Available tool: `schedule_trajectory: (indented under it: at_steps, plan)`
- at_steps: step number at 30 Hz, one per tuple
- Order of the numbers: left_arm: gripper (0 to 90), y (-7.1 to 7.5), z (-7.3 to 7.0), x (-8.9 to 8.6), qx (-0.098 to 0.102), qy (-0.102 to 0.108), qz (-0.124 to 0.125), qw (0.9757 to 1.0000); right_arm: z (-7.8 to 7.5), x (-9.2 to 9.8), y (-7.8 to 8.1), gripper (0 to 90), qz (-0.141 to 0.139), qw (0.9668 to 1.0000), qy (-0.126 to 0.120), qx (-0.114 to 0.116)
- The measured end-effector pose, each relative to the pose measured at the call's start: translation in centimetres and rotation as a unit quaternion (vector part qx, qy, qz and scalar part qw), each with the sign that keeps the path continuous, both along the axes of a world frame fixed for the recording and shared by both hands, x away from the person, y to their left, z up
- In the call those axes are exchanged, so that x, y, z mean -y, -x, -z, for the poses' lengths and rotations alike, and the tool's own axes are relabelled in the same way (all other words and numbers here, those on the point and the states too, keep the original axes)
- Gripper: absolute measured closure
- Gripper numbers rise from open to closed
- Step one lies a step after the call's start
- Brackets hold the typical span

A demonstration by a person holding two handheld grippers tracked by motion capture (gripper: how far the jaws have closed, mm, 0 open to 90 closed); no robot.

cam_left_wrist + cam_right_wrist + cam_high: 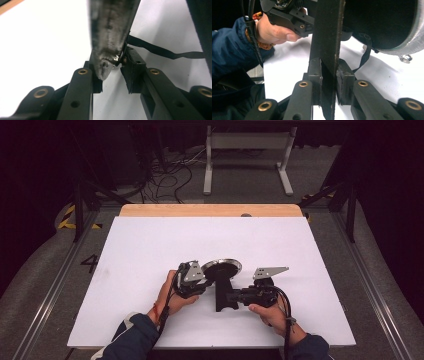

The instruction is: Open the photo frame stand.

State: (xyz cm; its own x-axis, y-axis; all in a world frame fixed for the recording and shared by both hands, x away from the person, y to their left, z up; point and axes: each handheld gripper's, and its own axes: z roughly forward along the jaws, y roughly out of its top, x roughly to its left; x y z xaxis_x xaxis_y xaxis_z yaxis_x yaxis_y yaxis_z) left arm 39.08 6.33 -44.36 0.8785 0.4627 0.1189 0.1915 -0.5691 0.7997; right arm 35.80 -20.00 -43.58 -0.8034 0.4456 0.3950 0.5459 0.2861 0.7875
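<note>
1 black strap (327,50) stands clamped between the right gripper (329,82) fingers, nearest the lens. it belongs to 1 round grey-rimmed disc (221,267), held just above the white desk (150,245) near its front edge. the left gripper (111,75) fingers grasp the disc's rim. 2 hands, 2 grippers.

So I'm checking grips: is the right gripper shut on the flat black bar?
Shut: in the right gripper view both pads press the flat black bar.
</note>
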Motion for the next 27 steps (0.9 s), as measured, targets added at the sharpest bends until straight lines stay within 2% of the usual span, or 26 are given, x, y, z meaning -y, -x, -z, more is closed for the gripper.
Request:
schedule_trajectory:
  at_steps: [3, 11, 21, 24, 27]
  plan:
    - [71.6, 0.0, -0.1, 0.0, 0.008, -0.008, -0.005, 0.9999, 0.1, 0.0, -0.1, 77.2, 0.004, 1.0, 0.0, -0.001]
    - [72.5, -0.4, -0.1, -0.2, 0.007, -0.007, -0.017, 0.9998, 0.5, -0.3, -0.3, 76.8, 0.012, 0.9999, 0.001, -0.002]
    - [73.2, -1.1, -0.2, -0.3, 0.009, -0.011, -0.016, 0.9998, 0.9, -0.2, -0.8, 75.7, 0.026, 0.9997, -0.004, -0.002]
    - [74.3, -1.1, -0.4, -0.3, 0.017, -0.019, -0.016, 0.9995, 1.0, 0.0, -0.9, 74.3, 0.03, 0.9995, 0.0, -0.001]
    - [74.7, -1.1, -0.5, -0.2, 0.022, -0.012, -0.015, 0.9996, 1.2, 0.3, -1.1, 73.5, 0.041, 0.9992, -0.001, -0.005]
